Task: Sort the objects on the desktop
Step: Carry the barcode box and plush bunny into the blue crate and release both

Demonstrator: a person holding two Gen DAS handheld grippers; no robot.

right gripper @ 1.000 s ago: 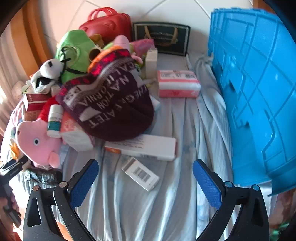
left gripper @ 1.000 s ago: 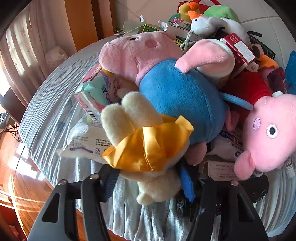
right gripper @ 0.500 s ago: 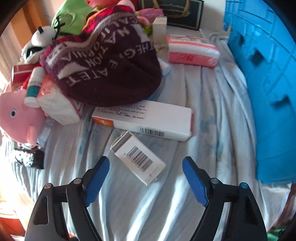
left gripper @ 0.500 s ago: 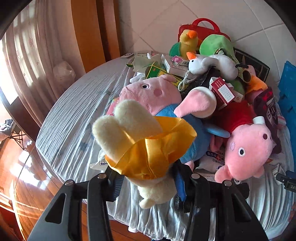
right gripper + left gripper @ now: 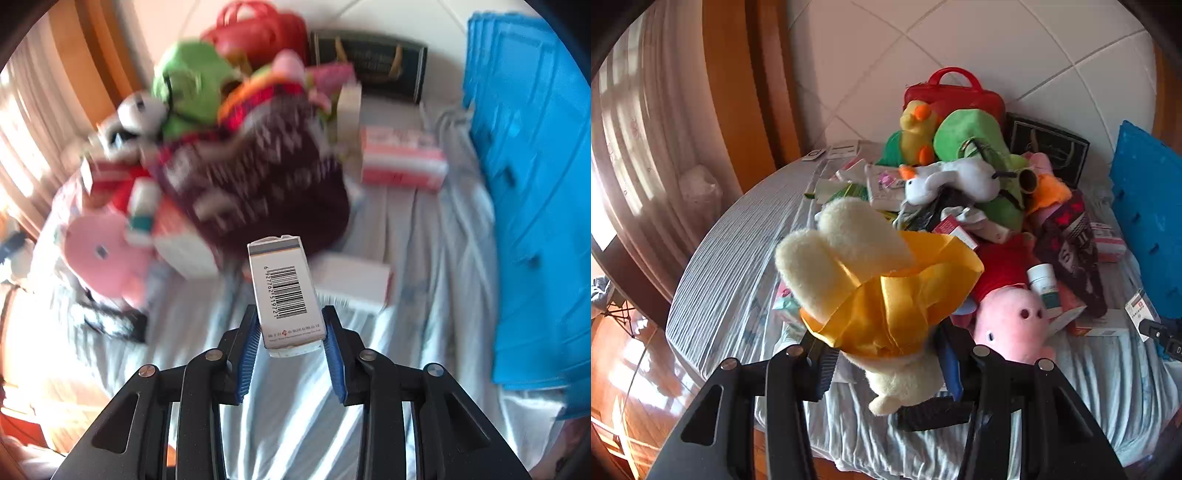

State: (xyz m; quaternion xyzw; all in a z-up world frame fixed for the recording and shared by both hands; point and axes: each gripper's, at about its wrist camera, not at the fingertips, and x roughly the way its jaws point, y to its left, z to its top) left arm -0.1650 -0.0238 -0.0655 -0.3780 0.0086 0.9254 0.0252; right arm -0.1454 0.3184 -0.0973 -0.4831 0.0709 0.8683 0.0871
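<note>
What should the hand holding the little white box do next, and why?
Probably carry it right, toward the blue bin. The right gripper has just been closing and its pads now clamp the white barcode box, which looks lifted off the cloth. The bin is the nearest container in view, so it seems the likely sorting spot.

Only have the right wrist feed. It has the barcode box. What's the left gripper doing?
Observer: The left gripper is shut on a cream plush toy with a yellow ribbon, held clear above the cloth.
Operator: Right feed is blurred at the pile. What's on top of it?
Observer: A white goose plush lies across the green plush, with a yellow duck plush behind it.
Operator: Is my box visible from there?
Observer: Yes, the small white box shows at the far right edge, near the blue crate.
</note>
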